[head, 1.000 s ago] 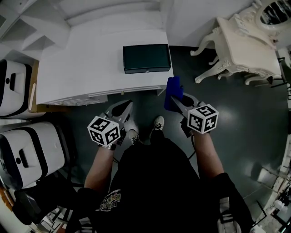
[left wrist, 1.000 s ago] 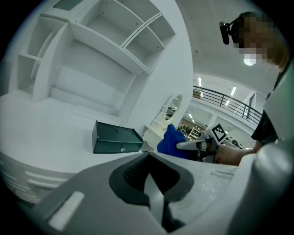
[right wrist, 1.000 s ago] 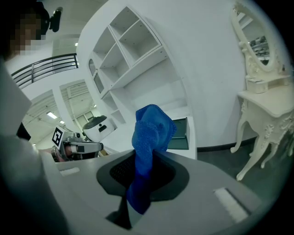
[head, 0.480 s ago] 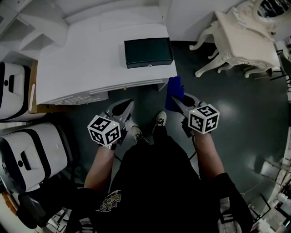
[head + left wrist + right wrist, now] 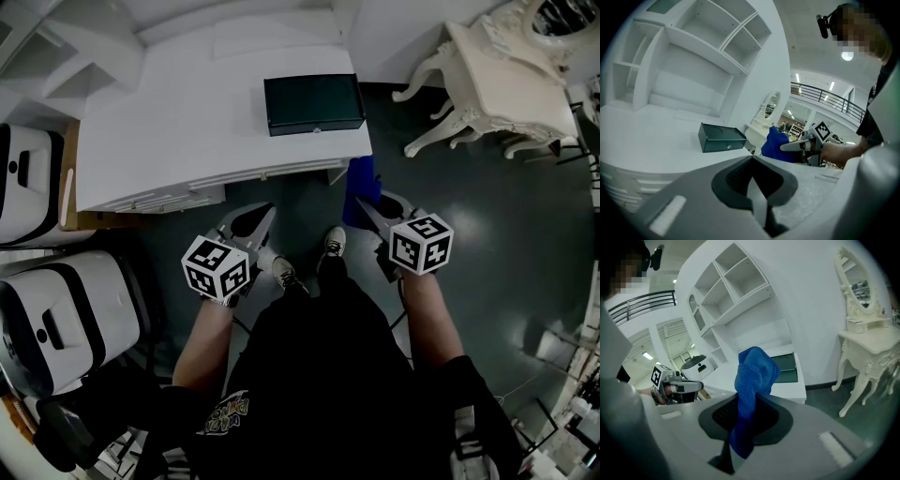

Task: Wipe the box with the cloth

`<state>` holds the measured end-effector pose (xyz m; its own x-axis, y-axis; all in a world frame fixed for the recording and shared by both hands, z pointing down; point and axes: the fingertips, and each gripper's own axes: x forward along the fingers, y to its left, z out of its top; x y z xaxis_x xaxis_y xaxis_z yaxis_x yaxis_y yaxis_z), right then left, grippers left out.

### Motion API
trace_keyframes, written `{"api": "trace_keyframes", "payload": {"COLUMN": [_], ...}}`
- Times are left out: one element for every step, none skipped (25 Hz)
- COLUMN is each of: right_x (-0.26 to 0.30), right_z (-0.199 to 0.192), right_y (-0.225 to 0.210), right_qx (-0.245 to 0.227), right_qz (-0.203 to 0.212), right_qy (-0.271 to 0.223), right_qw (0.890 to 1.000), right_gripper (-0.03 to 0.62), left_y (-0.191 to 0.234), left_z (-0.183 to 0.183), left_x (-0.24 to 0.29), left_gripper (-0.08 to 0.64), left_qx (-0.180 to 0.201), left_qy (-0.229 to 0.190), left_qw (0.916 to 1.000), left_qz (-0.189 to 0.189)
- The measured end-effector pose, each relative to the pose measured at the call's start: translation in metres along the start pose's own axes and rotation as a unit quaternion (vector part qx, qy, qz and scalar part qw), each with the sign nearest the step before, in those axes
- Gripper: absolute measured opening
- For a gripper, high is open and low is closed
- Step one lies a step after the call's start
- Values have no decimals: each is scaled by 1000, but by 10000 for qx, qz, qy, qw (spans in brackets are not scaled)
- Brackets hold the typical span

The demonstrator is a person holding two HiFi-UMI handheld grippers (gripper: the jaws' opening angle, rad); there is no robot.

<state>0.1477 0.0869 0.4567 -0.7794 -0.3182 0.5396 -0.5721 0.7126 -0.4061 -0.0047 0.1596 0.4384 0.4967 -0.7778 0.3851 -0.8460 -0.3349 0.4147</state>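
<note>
A dark green box (image 5: 314, 103) with a small front latch lies on the white desk (image 5: 169, 141), near its right front corner; the same box (image 5: 721, 137) shows in the left gripper view, and its top (image 5: 783, 368) shows behind the cloth in the right gripper view. My right gripper (image 5: 364, 208) is shut on a blue cloth (image 5: 357, 190), which stands bunched up above the jaws (image 5: 752, 380), below and right of the box. My left gripper (image 5: 251, 223) is shut and holds nothing, in front of the desk edge.
An ornate white dressing table (image 5: 511, 84) stands at the right on the dark floor. Two white rounded appliances (image 5: 56, 309) sit at the left. White shelving (image 5: 693, 51) rises behind the desk. My shoes (image 5: 328, 246) are below the desk's front edge.
The view has shifted slightly, so the box and desk sit a little further right in frame. Both grippers hold almost the same pose, cloth still gripped.
</note>
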Motion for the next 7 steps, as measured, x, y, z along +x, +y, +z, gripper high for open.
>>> {"api": "trace_keyframes", "payload": {"right_x": [1, 2, 3, 3, 4, 5, 6], "right_z": [-1, -2, -2, -2, -2, -2, -2], "right_y": [2, 4, 6, 8, 9, 11, 13], "right_qx": [-6, -12, -17, -23, -29, -34, -39], "right_qz": [-1, 1, 3, 4, 5, 6, 6], "right_qy": [14, 25, 32, 36, 41, 45, 49], "right_qw": [10000, 10000, 10000, 10000, 10000, 10000, 10000], "right_gripper": [91, 91, 91, 91, 91, 91, 91], "left_y": [1, 2, 3, 3, 4, 5, 6], "left_z": [-2, -4, -5, -6, -7, -7, -8], "left_x": [-2, -4, -7, -9, -11, -13, -14], "left_gripper": [0, 0, 0, 0, 0, 0, 0], "left_qx": [-36, -68, -94, -111, -123, -132, -140], "left_qy": [-9, -15, -19, -22, -25, -28, -32], "left_qw": [10000, 10000, 10000, 9999, 9999, 9999, 9999], "left_qz": [-1, -1, 2, 7, 11, 15, 18]}}
